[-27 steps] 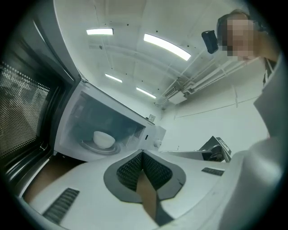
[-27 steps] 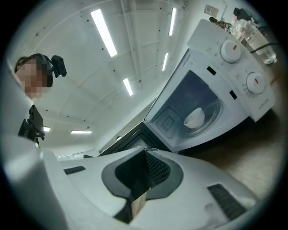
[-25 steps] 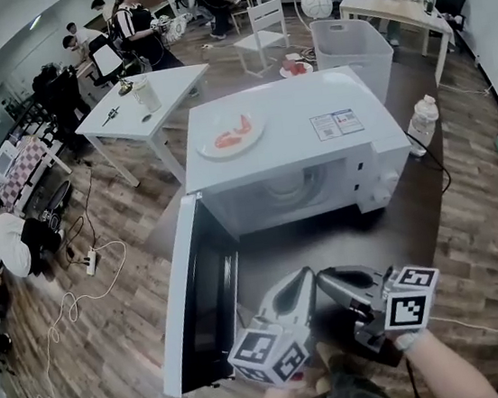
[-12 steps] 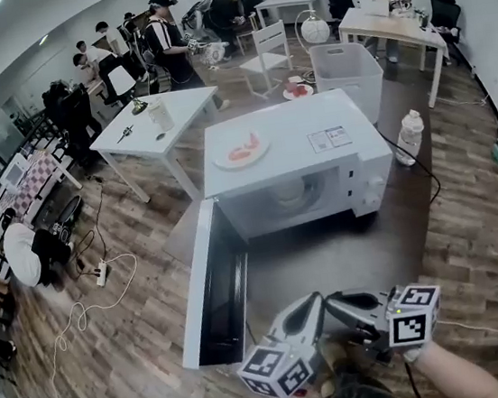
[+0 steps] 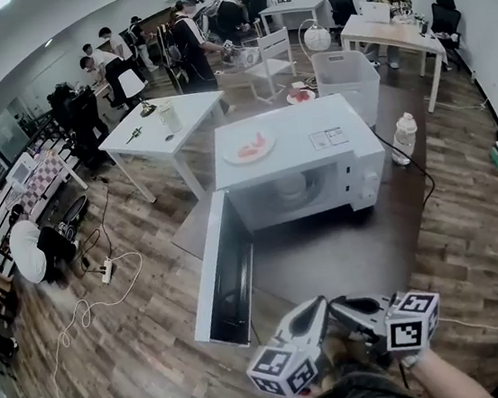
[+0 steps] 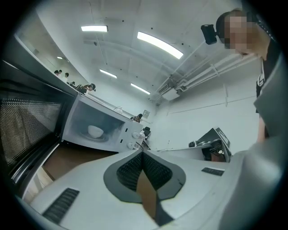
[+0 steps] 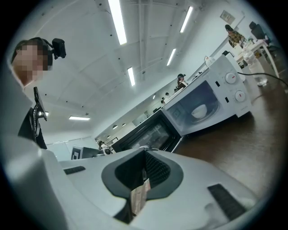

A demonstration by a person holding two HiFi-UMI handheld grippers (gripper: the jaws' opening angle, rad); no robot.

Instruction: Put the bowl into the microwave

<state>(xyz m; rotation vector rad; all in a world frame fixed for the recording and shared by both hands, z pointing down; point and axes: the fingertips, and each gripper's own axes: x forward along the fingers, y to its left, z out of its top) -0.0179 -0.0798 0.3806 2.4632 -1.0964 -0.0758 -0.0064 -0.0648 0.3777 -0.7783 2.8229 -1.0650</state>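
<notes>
The white bowl sits inside the microwave, in the middle. The microwave stands on a dark tabletop, and its door is swung wide open. Both grippers are low down in front, well away from the microwave. The left gripper is closed tight with nothing in it. The right gripper is closed too and holds nothing.

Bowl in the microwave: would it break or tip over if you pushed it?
The bowl looks white and hard, like china, so it could probably chip if knocked. It sits upright and low inside the microwave, so it would likely slide rather than tip. Its smooth round side may be slippery.
</notes>
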